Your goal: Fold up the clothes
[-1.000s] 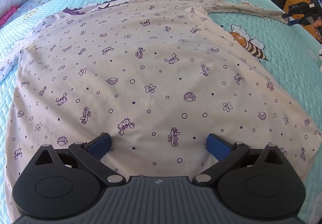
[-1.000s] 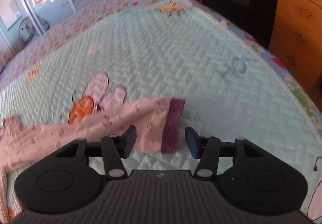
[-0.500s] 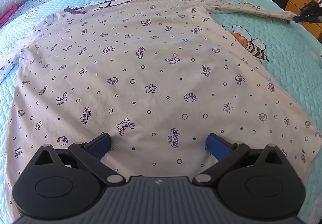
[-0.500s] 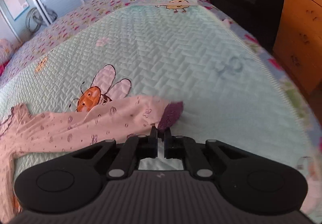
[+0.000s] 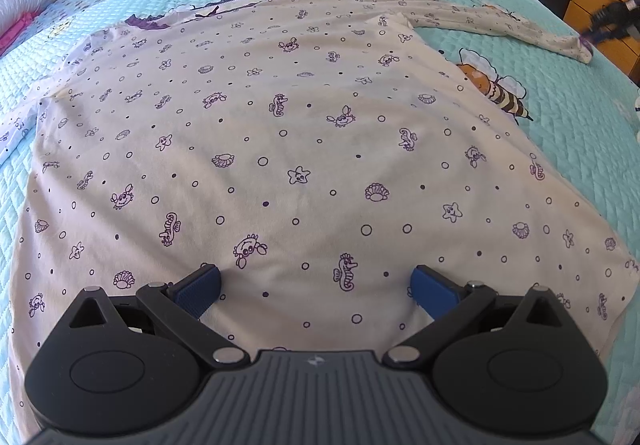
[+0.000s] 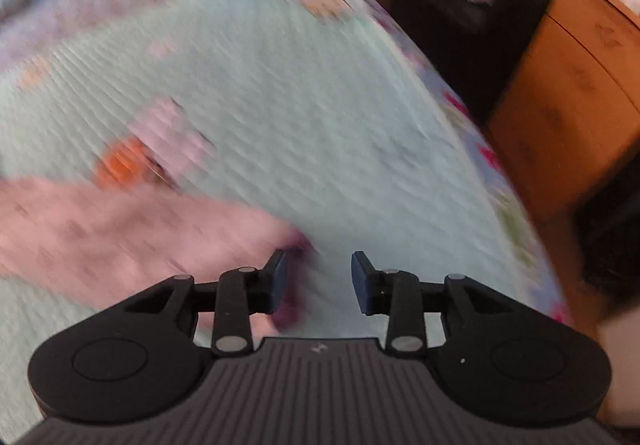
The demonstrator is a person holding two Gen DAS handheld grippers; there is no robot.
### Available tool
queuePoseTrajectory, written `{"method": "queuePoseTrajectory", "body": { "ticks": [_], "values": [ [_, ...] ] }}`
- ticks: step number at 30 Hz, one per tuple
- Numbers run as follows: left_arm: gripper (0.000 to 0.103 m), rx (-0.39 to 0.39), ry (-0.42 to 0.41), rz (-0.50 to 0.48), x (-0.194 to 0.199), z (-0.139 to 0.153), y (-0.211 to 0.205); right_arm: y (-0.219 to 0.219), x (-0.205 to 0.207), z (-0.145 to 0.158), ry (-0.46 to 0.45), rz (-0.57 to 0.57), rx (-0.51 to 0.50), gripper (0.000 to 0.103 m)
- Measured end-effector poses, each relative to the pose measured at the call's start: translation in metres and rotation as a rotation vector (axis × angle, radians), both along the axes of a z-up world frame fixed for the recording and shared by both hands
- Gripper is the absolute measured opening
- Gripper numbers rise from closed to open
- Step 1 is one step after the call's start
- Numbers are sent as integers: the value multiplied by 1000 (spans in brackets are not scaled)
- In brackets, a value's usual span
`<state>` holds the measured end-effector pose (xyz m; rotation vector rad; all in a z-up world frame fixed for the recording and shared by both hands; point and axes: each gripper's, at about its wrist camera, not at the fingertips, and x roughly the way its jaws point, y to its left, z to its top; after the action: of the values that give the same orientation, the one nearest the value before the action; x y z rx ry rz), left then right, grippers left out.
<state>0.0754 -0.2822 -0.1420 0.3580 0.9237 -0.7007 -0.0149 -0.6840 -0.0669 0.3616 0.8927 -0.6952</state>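
The left claw [image 5: 316, 281] hung with its blue pads [image 5: 196, 287] spread wide over the near hem of the pale nightshirt [image 5: 280, 149], which lay flat on the teal quilt [image 5: 576, 125] ahead of it, its purple-trimmed collar at the far end and one long sleeve [image 5: 496, 27] stretching away to the far right. The right claw [image 6: 319, 277] had just been opening, its jaws parted with nothing between the pads. In its blurred view the sleeve's purple cuff [image 6: 294, 273] lay just beside and under the left finger [image 6: 278, 277], on the quilt, with a wooden dresser [image 6: 568, 105] off to the right.
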Motion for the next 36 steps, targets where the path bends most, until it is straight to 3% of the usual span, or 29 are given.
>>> {"method": "queuePoseTrajectory", "body": {
  "ticks": [2,3,5,8,10,13,14,17,22,24,26,28,32,34,36],
  "values": [
    [103,0,-1,0,0,0,0,1,13,-3,-128,26,41,37],
    [103,0,0,-1,0,0,0,-1,18,-10,-199,31,119,37],
    [103,-2,3,-4,1,0,1,-1,27,-24,-206,-47,181,37],
    [103,-7,0,-4,0,0,2,3,39,-47,4,-100,58,38],
    [103,-10,-5,-3,-1,0,2,6,36,-48,37,-104,11,36],
    [103,-11,-7,1,-1,0,2,26,47,-36,122,-95,-151,40],
    [103,-11,-7,3,-2,0,2,37,49,-31,106,-50,-182,41],
    [103,-8,-6,15,-2,1,1,75,68,-23,54,73,-186,57],
    [103,-14,9,50,-2,4,1,152,107,-22,0,239,-182,62],
    [103,-42,24,78,-2,7,4,188,114,-19,-69,291,-139,66],
    [102,-94,34,97,-3,15,10,224,120,-18,-148,366,-24,72],
    [101,-136,34,110,-4,22,16,259,130,-22,-183,451,55,72],
    [101,-135,-18,158,-1,34,30,309,146,-24,-290,569,176,72],
    [101,-149,4,196,8,33,41,322,153,-25,-361,597,283,69],
    [101,-122,28,210,13,24,45,337,162,-33,-368,643,337,63]
  ]
}}
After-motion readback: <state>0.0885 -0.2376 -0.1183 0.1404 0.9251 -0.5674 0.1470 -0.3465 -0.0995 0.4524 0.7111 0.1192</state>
